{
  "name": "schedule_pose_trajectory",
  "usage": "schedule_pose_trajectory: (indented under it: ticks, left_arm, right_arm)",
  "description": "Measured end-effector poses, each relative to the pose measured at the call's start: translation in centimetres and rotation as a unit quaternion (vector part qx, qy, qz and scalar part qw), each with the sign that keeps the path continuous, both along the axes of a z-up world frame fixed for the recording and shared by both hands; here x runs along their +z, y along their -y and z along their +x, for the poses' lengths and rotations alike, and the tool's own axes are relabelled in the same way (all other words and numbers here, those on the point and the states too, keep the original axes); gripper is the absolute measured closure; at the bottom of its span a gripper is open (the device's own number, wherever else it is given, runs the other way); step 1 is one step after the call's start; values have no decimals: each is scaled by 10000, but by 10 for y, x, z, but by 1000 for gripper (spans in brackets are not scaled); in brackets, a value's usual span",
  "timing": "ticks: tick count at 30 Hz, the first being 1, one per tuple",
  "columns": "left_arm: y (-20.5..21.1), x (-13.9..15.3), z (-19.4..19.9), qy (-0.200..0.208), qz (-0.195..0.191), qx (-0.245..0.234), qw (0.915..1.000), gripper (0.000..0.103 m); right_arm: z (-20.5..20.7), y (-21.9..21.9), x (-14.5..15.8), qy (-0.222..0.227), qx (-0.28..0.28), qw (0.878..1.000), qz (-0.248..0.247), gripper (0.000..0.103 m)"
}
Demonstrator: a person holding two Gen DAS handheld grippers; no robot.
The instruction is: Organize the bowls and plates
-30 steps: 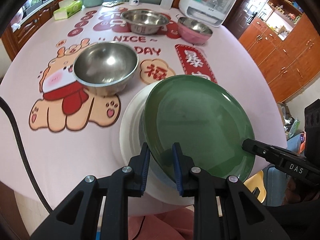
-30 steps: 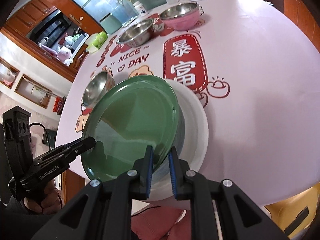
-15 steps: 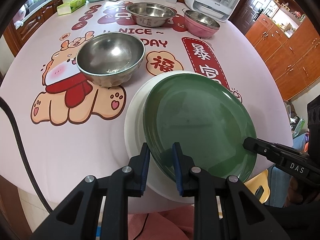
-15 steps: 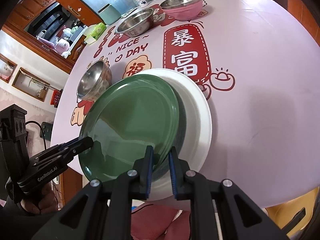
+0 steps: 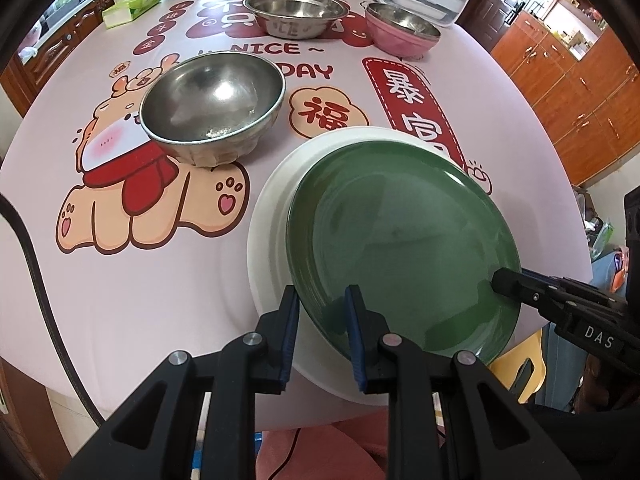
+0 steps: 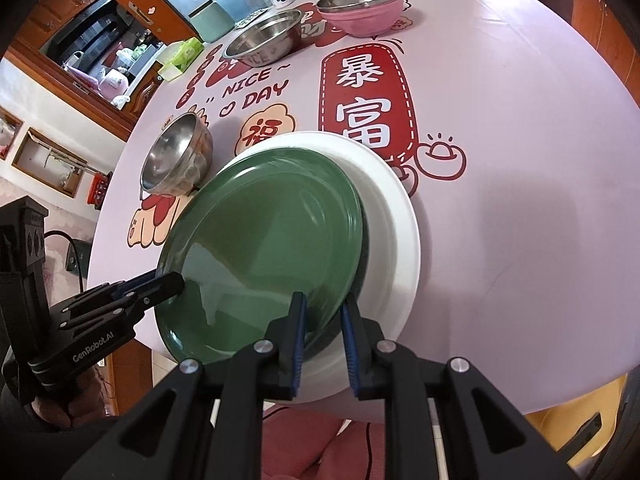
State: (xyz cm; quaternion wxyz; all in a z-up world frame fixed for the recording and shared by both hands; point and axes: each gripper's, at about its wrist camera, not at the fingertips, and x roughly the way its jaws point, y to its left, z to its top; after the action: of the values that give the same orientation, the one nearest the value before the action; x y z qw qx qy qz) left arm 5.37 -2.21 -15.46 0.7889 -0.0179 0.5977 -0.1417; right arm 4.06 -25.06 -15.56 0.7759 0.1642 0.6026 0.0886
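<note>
Both grippers, left gripper (image 5: 322, 332) and right gripper (image 6: 323, 330), pinch the green plate's (image 5: 404, 240) opposite rims, jaws clamped (over the white plate (image 5: 272, 200)).

On the desk (image 5: 120, 288), one plate (image 5: 400, 240) sits tilted over another plate (image 5: 268, 216) near the front edge. A bowl (image 5: 212, 100) stands behind-left of them. Two more bowls (image 5: 296, 12) (image 5: 402, 30) stand side by side at the far edge.

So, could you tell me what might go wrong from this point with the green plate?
1. The green plate is held only at its near rim by the left tongs and right tongs; it could tilt or slip.
2. It sits off-centre over the white plate, toward the table edge, so it may slide off on release.
3. A drop could knock the white plate, which also lies near that edge.
</note>
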Motion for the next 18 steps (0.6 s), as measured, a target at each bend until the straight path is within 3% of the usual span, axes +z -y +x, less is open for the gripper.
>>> schedule_pose_trajectory:
  ticks: [7, 13, 18]
  left_arm:
    - [4, 0, 0, -15, 65, -237, 9997, 81]
    - [6, 7, 4, 137, 86, -418, 9990, 81]
    - [0, 14, 7, 229, 78, -504, 9984, 79]
  right_arm:
    - [-1, -4, 3, 24, -71, 9999, -113, 57]
    - [-2, -4, 4, 28, -255, 9996, -94, 54]
    - [-3, -8, 9, 107, -379, 9991, -179, 42]
